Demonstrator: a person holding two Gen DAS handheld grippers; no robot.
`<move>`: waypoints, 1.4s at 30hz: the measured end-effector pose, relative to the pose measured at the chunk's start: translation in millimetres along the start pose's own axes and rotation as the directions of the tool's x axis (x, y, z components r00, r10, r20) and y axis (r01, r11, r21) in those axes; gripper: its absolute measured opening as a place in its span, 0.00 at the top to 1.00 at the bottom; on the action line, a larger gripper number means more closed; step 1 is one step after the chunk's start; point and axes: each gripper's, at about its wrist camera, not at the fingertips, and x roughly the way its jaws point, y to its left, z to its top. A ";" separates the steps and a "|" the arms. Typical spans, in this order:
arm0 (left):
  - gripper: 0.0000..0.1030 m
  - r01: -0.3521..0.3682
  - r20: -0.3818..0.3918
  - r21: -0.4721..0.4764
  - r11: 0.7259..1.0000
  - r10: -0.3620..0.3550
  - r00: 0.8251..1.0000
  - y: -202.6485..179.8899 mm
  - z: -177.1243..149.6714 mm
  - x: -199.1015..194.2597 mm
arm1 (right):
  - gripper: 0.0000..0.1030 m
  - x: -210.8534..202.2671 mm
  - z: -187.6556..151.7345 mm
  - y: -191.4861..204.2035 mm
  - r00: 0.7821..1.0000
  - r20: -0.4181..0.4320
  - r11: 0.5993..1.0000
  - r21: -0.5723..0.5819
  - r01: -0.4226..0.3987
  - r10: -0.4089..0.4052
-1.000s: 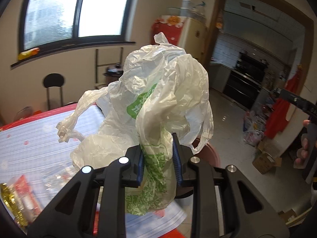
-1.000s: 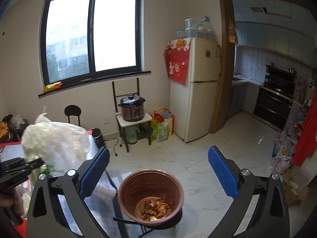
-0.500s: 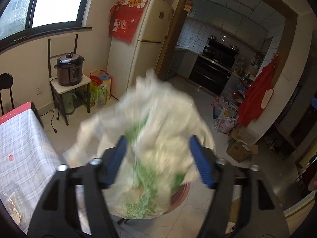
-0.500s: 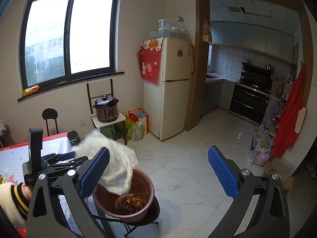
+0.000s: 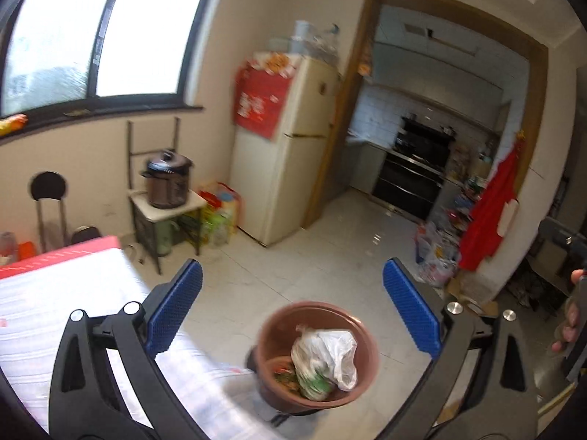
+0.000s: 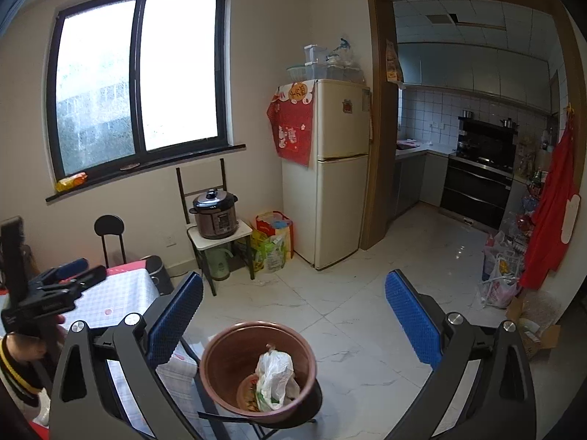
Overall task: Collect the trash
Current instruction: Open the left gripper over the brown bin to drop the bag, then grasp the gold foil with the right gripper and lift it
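A white plastic bag with green print [image 5: 324, 357] lies inside a brown round bin [image 5: 271, 337] on top of food scraps. The bag [image 6: 275, 379] and the bin [image 6: 227, 352] also show in the right wrist view, where the bin stands on a black stool beside the table. My left gripper [image 5: 291, 306] is open and empty, above and behind the bin. It shows from the side in the right wrist view [image 6: 73, 275]. My right gripper [image 6: 293, 311] is open and empty above the bin.
A table with a checked cloth [image 6: 121, 300] stands left of the bin. A cream fridge [image 6: 337, 168], a pressure cooker on a small stand [image 6: 214, 214], shopping bags [image 6: 273, 240] and a black chair [image 6: 108, 234] line the far wall. Bags and boxes [image 6: 502, 282] lie at right.
My left gripper opened and let go of the plastic bag, which dropped into the brown bin. The left gripper then drew back toward the table. The right gripper stayed open.
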 end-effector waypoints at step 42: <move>0.06 -0.727 -0.276 -0.476 0.495 0.701 0.658 294.3 -246.1 -476.7 | 0.05 -15.7 -127.8 429.3 0.772 -0.366 0.771 -0.189 -0.609 0.520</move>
